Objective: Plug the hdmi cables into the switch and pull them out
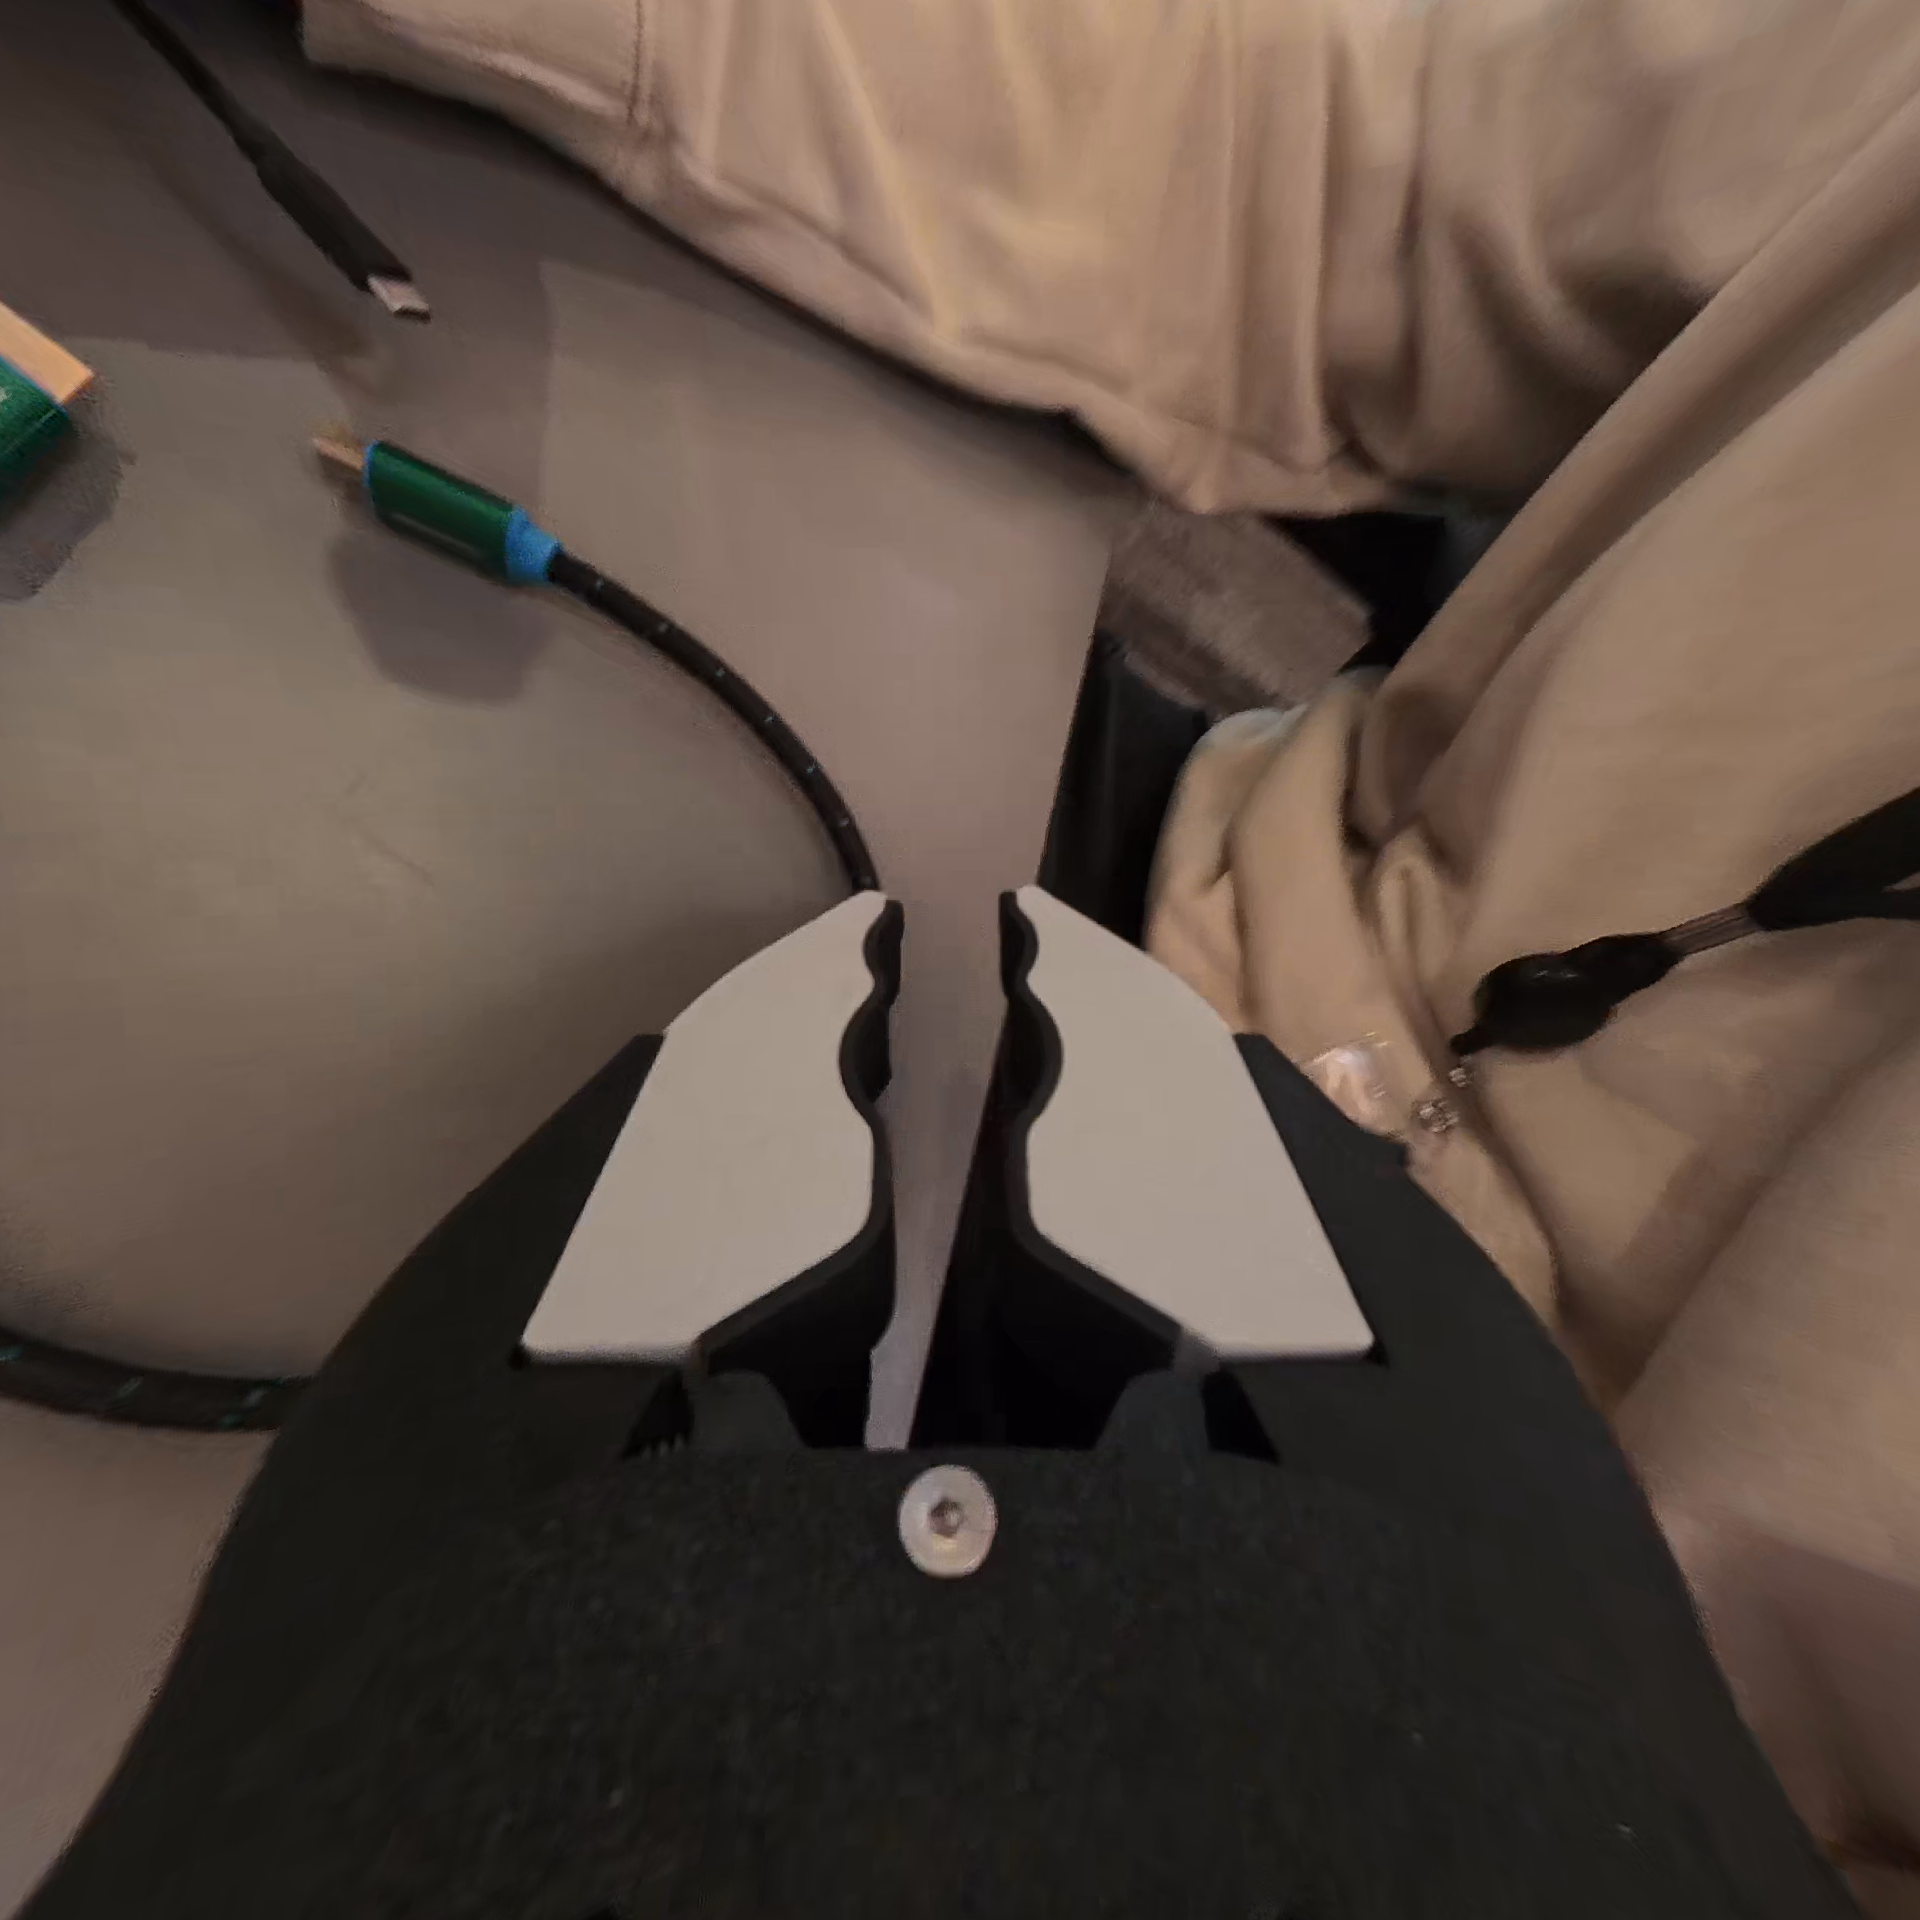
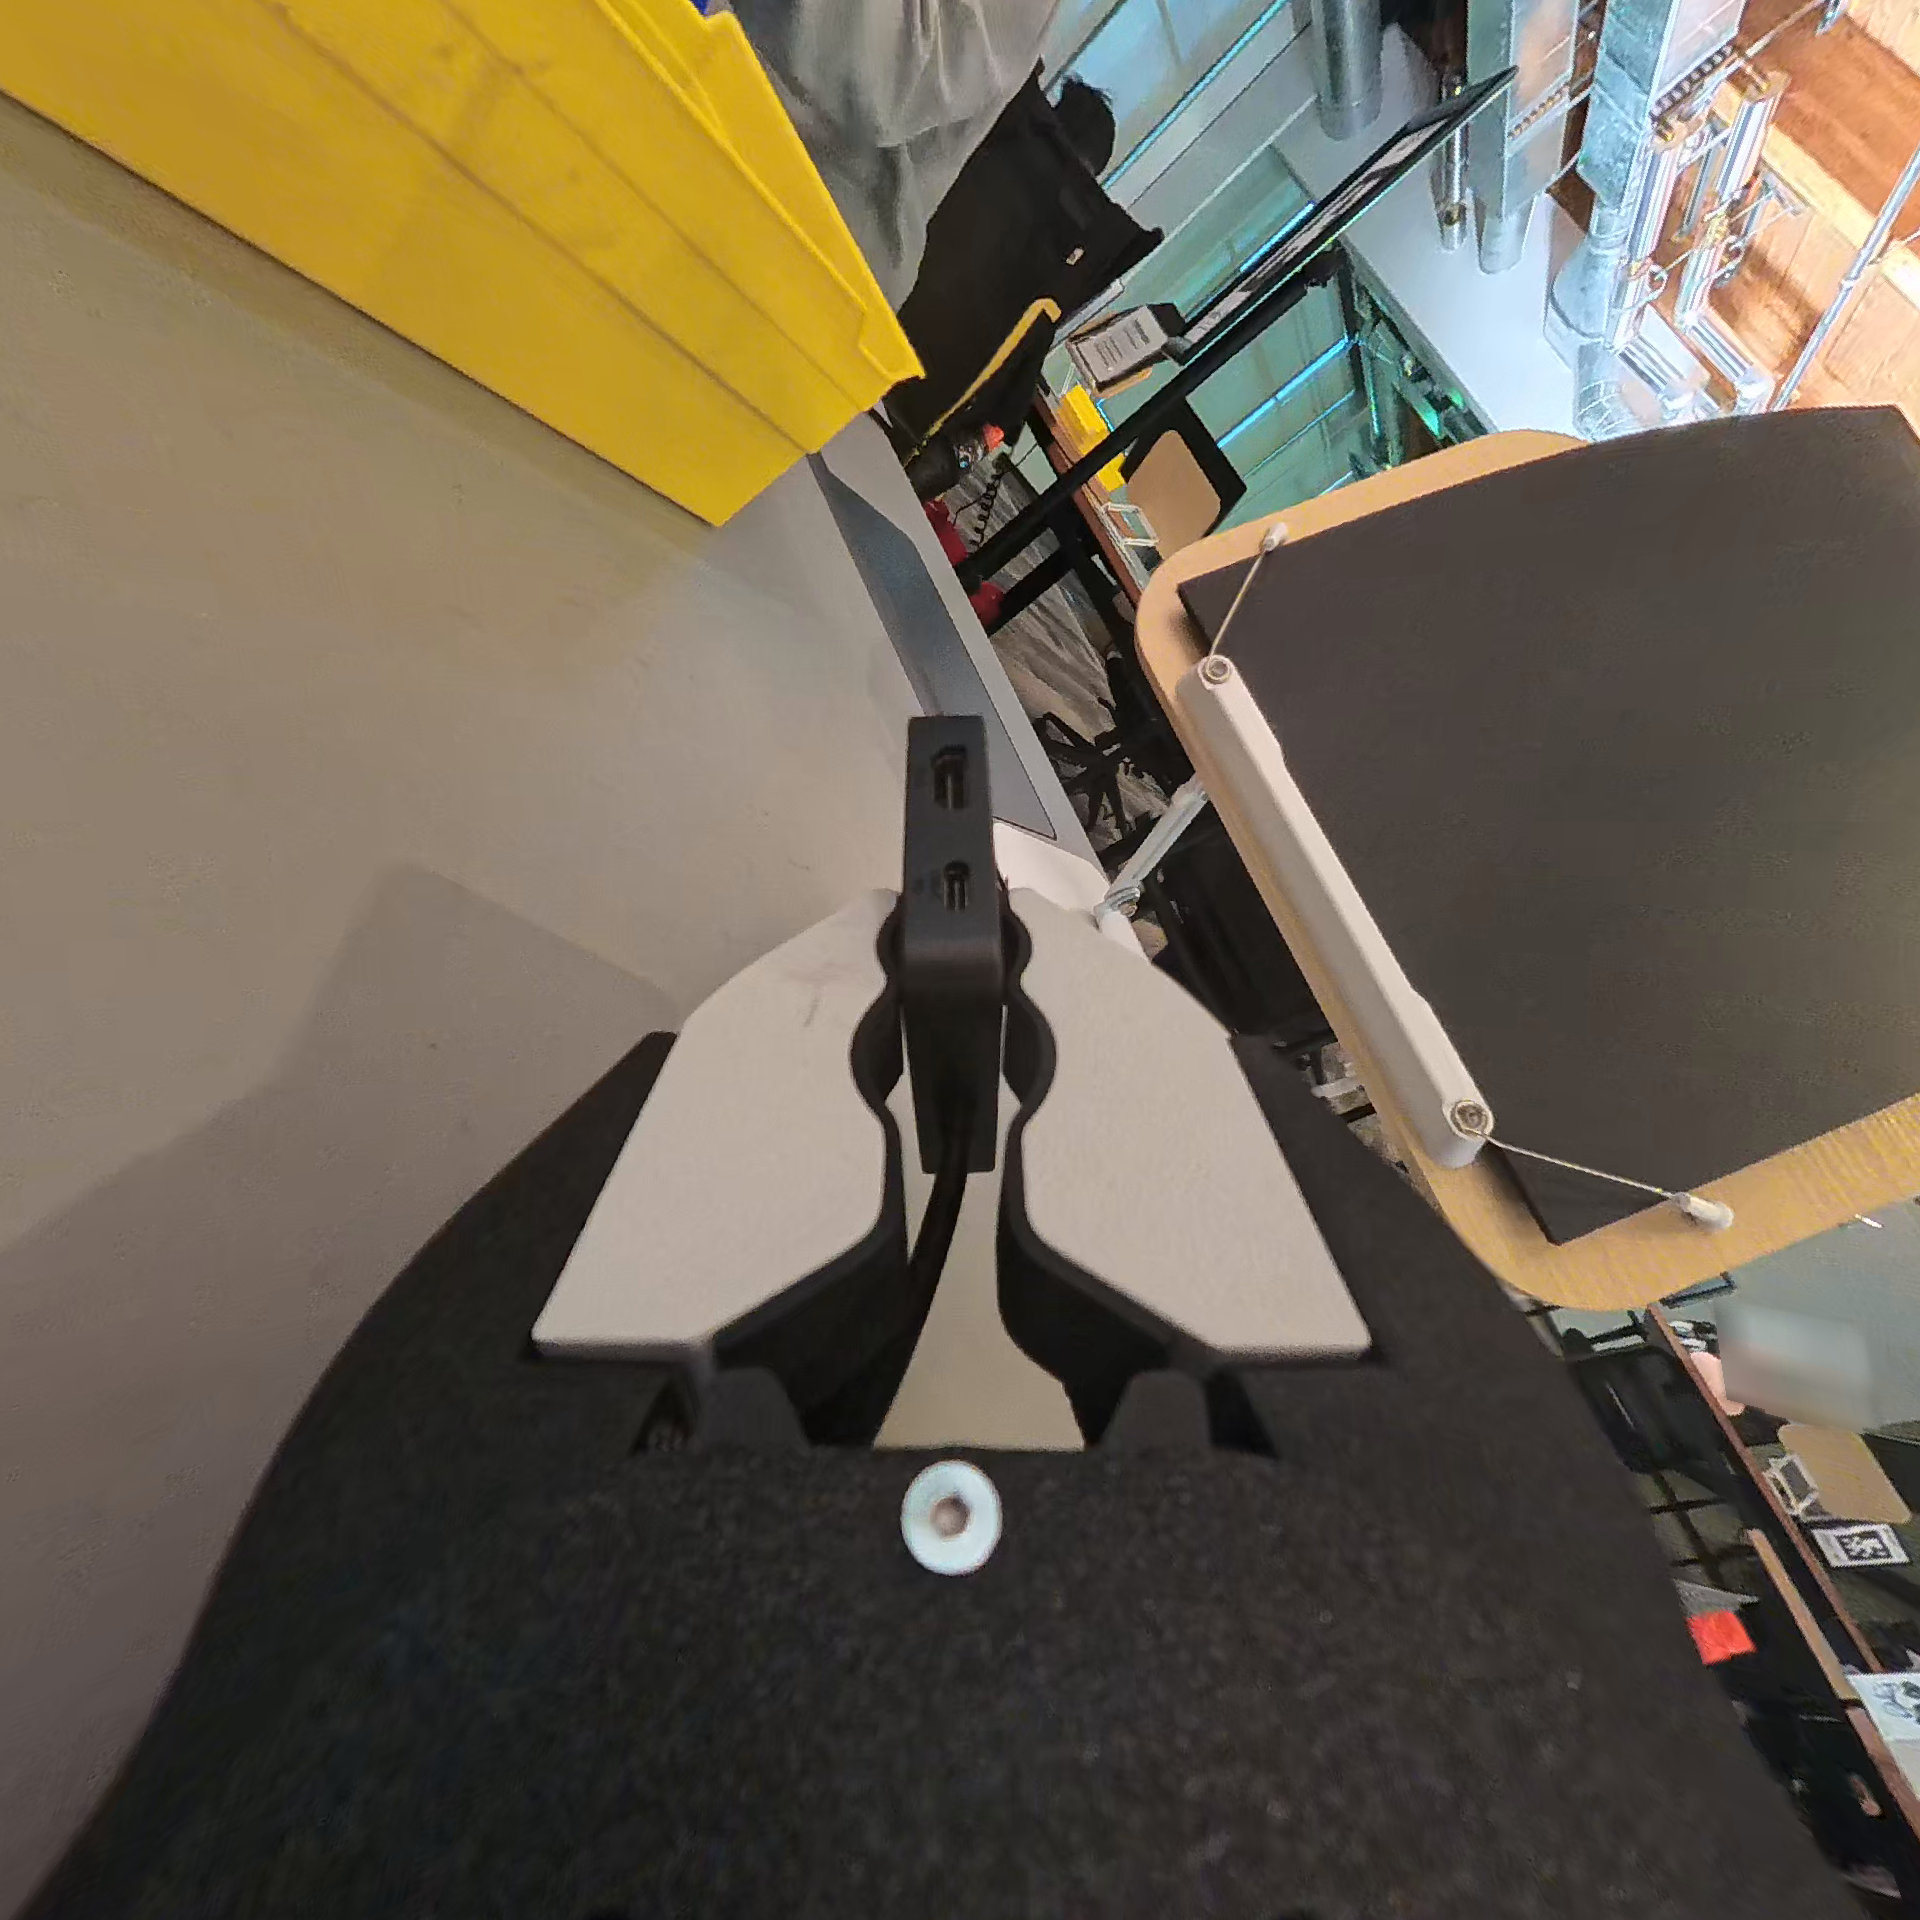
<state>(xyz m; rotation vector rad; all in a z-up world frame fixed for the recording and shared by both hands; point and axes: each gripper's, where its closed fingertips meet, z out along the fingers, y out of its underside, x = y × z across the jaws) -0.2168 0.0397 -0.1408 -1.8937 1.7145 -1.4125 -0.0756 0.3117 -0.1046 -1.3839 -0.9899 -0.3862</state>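
Left gripper (image 1: 948,906): fingers parted by a narrow gap, nothing between them, poised over the near edge of the grey table (image 1: 312,935).

Green HDMI plug (image 1: 442,509): green shell with a blue collar and gold tip, lying loose on the table ahead and to the left of the left gripper, plugged into nothing. Its braided black cable (image 1: 748,717) curves back toward the left finger and passes out of sight beneath it.

Black cable (image 1: 301,197): second lead, far left on the table, metal plug end (image 1: 400,296) free and well apart from the green plug.

Green box (image 1: 31,416): partly in frame at the left edge (kind cannot be told).

Beige garment (image 1: 1247,260): a person's clothing, filling the upper and right part of the left wrist view beyond the table edge.

Right gripper (image 2: 951,925): clamped on the switch (image 2: 951,883), a slim black box held edge-on and projecting past the fingertips. Two ports show on its upward face, both empty. A black lead (image 2: 940,1195) leaves its rear end and runs back between the fingers.

Yellow bins (image 2: 468,208): stacked on the table at upper left of the right wrist view.

Dark board (image 2: 1610,831): wood-edged panel at right.
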